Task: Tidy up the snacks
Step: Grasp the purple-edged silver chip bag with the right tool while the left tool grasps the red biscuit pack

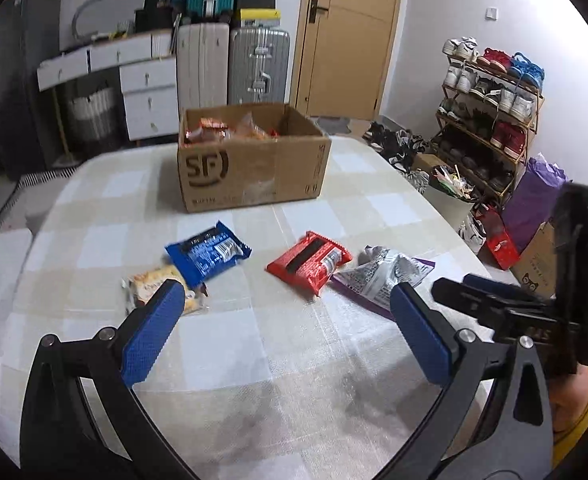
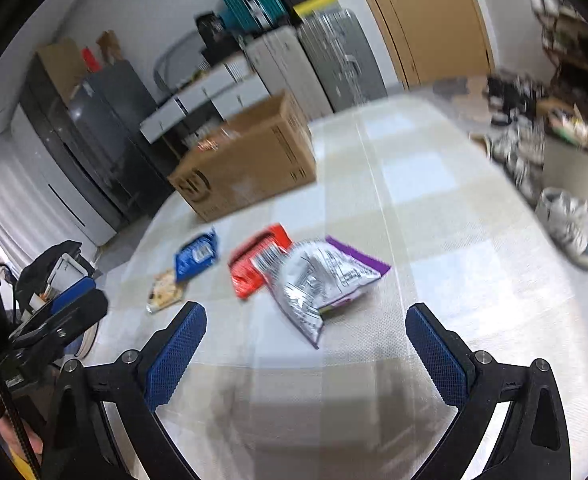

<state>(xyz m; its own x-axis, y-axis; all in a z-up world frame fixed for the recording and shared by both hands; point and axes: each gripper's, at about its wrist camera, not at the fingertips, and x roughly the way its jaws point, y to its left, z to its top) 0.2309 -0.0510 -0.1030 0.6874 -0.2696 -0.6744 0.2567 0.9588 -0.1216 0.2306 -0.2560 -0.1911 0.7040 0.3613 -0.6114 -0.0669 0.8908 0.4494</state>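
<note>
Snacks — 4 packets (image 1: pixel 309 266) — lie just beyond open left gripper (image 1: pixel 284 300).

The letters "SF" inside a broken ring are being shown in dark print on the front wall of the cardboard box (image 1: pixel 254 168), which is standing on the bench ahead of the left hand-held gripper (image 1: pixel 286 320). Smaller print under that logo and along the box's right edge is too blurred to be read. Barcodes and fine print on the snack packets are not being made out.
</note>
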